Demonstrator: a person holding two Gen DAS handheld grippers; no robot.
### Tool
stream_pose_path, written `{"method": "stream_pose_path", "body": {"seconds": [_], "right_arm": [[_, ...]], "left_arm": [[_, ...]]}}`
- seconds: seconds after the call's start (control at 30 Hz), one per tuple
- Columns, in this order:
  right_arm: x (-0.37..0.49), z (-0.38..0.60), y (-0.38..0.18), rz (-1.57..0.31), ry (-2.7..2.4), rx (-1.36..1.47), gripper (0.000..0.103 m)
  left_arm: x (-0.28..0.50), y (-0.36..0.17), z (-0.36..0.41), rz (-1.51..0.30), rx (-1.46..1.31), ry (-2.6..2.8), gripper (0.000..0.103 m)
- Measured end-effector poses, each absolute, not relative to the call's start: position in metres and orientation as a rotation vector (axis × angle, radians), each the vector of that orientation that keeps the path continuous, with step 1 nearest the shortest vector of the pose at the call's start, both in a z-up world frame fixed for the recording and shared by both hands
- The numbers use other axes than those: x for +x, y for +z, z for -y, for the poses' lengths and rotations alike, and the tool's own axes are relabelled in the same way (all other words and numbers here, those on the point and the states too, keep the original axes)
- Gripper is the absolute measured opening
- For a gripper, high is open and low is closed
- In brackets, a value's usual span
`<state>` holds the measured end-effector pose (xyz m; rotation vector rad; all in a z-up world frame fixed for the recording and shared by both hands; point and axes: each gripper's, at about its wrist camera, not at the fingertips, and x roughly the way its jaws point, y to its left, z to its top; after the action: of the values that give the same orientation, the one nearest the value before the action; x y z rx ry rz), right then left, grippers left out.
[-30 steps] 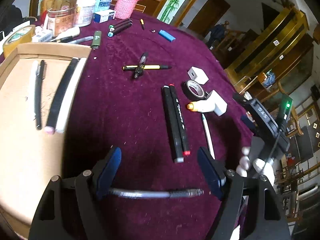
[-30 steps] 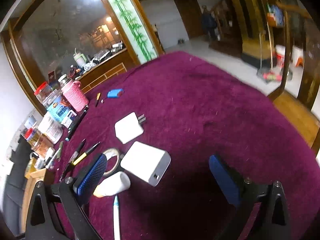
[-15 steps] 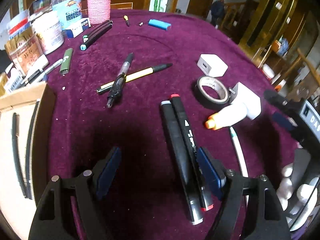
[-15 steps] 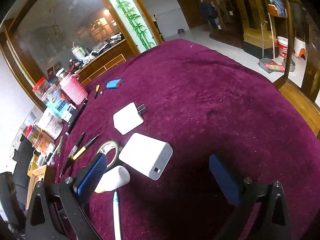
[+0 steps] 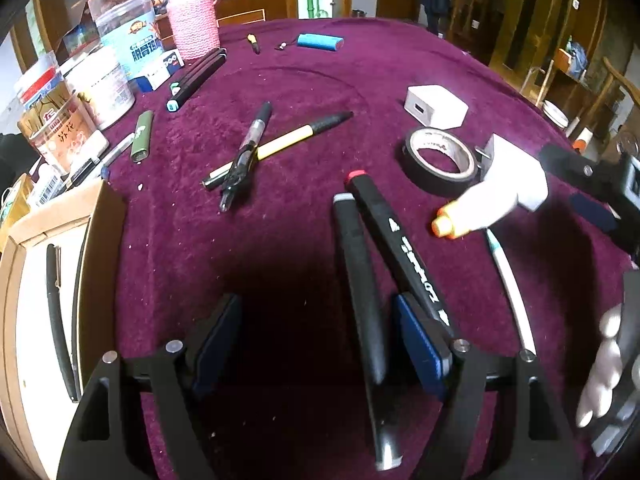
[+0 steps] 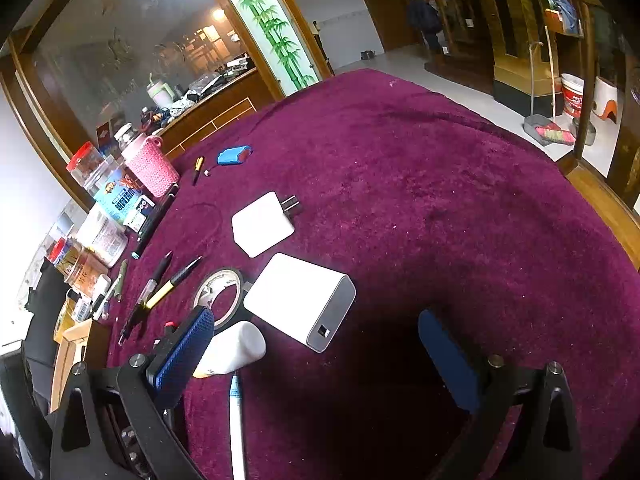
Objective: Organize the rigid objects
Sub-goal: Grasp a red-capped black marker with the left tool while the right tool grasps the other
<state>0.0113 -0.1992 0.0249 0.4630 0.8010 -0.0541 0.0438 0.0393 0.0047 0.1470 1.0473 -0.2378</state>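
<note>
My left gripper point(image 5: 320, 344), jaws spread and grasping nothing, straddles the grey-capped marker point(image 5: 360, 292), lying twelve-to-six beside the right pad point(image 5: 418, 344); right gripper point(image 6: 316, 356) idles open.

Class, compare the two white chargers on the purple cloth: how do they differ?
The larger charger is a thick block with a grey end face and lies nearer the tape roll. The smaller charger is flatter, all white, with its plug prongs showing. Both are white, boxy and lie on the cloth.
</note>
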Motion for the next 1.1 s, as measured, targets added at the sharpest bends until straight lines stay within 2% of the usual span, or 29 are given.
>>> {"method": "stream_pose_path", "body": {"seconds": [0.03,0.1,0.17,0.27,0.33,0.37,0.4,0.43,0.47,0.5,0.87,1.1], "right_arm": [[0.012,0.2,0.025,-0.802,-0.056,0.462,0.102],[0.012,0.199,0.024,-0.808,-0.056,0.461,0.102],[0.013,0.199,0.023,-0.813,-0.059,0.458,0.102],[0.014,0.199,0.022,-0.815,-0.065,0.452,0.102],[0.014,0.199,0.021,-0.82,-0.072,0.446,0.102],[0.014,0.199,0.02,-0.823,-0.075,0.445,0.102],[0.015,0.199,0.02,-0.825,-0.077,0.444,0.102],[0.015,0.199,0.019,-0.826,-0.08,0.442,0.102],[0.015,0.199,0.018,-0.828,-0.081,0.44,0.102],[0.016,0.199,0.018,-0.83,-0.081,0.438,0.102],[0.017,0.203,0.014,-0.846,-0.047,0.472,0.102],[0.0,0.161,0.053,-0.821,0.119,0.372,0.103]], "left_arm": [[0.044,0.004,-0.038,-1.042,0.149,-0.229,0.082],[0.046,0.003,-0.039,-1.031,0.15,-0.197,0.093],[0.047,0.001,-0.042,-1.033,0.119,-0.184,0.096],[0.048,0.0,-0.042,-1.022,0.122,-0.19,0.097],[0.045,0.001,-0.042,-1.007,0.123,-0.216,0.09],[0.042,0.003,-0.04,-0.995,0.128,-0.232,0.076],[0.037,0.005,-0.038,-0.979,0.138,-0.254,0.056],[0.033,0.007,-0.036,-0.972,0.145,-0.269,0.043],[0.029,0.009,-0.033,-0.971,0.153,-0.288,0.018],[0.025,0.01,-0.032,-0.973,0.151,-0.296,0.014],[-0.023,0.037,-0.08,-0.946,-0.111,-0.387,0.014],[-0.057,0.062,-0.117,-0.873,-0.228,-0.425,0.014]]}}
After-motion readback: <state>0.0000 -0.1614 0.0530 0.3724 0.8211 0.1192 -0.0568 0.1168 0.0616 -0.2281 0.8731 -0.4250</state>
